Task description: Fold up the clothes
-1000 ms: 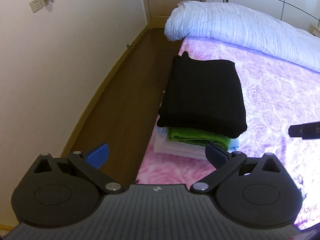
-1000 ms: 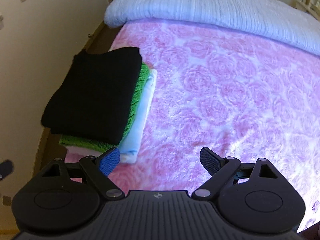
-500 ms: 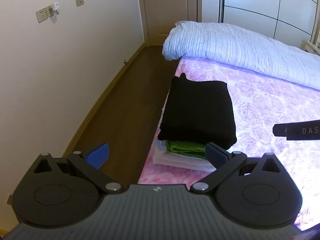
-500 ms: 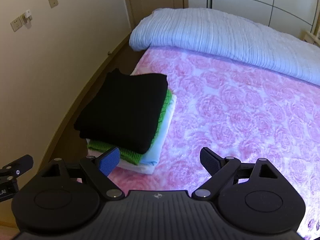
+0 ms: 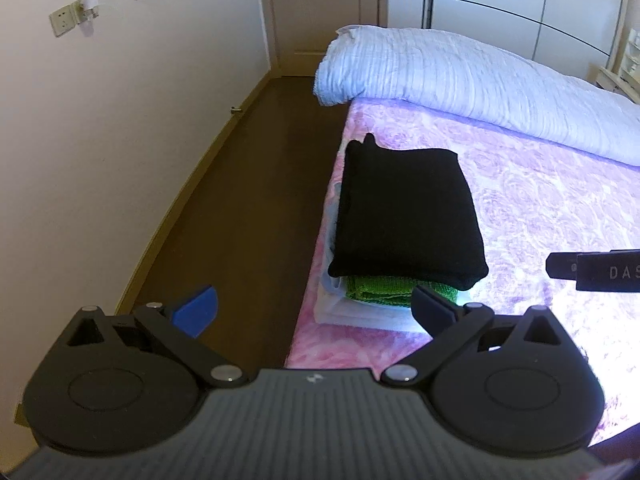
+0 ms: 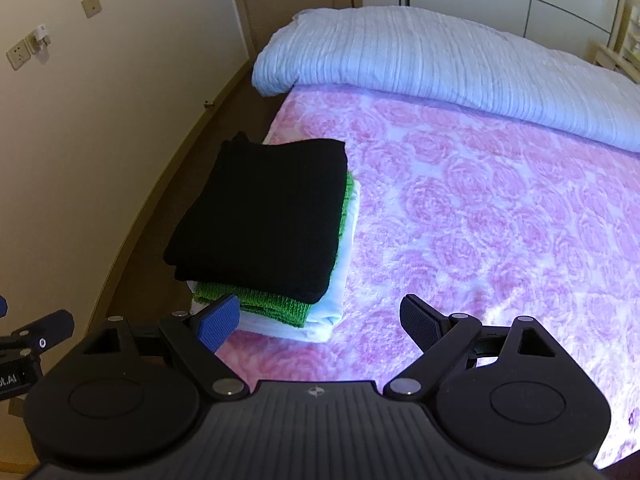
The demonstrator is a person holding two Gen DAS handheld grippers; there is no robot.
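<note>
A folded black garment (image 6: 264, 216) tops a stack over a green knit (image 6: 276, 304) and white cloth (image 6: 332, 300), at the pink floral bed's (image 6: 480, 220) 9 o'clock edge. Left tongs (image 5: 314, 306) and right tongs (image 6: 320, 320) hang spread, holding nothing.

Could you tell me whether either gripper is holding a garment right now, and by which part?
Nothing is held: the left gripper and right gripper are both open and empty.

A home bedroom: a bed (image 6: 500, 220) with pink rose-patterned cover, a pale quilt (image 6: 440, 60) at its far end, a wooden floor (image 5: 248, 200) left, a door (image 5: 320, 8) beyond.
</note>
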